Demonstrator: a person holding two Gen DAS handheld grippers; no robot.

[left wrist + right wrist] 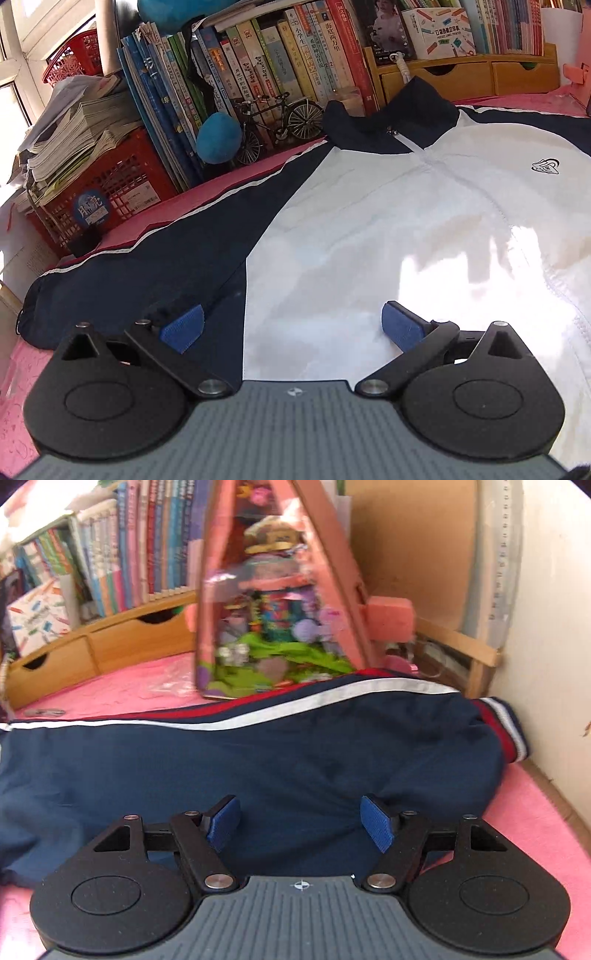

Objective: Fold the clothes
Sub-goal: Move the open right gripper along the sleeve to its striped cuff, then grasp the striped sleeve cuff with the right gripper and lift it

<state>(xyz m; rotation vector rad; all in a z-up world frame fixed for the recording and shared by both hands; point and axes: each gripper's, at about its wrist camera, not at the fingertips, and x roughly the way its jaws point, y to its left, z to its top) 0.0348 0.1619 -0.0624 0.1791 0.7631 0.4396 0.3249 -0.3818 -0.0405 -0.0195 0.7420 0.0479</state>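
A navy and white zip jacket (388, 221) lies spread front-up on the pink table cover, collar toward the books. Its navy left sleeve (147, 266) stretches out to the left, cuff near the table edge. My left gripper (291, 328) hovers open over the seam between white body and navy sleeve, with nothing between its blue pads. In the right wrist view the other navy sleeve (258, 768) with white and red stripes runs across, striped cuff (506, 727) at the far right. My right gripper (301, 821) stands open just above this sleeve, holding nothing.
Rows of books (258, 74), a red crate of papers (107, 184), a model bicycle (280, 125) and a blue plush (218, 138) line the back left. Wooden drawers (99, 653), a pink triangular toy house (280, 590) and a wall (554, 627) border the right sleeve.
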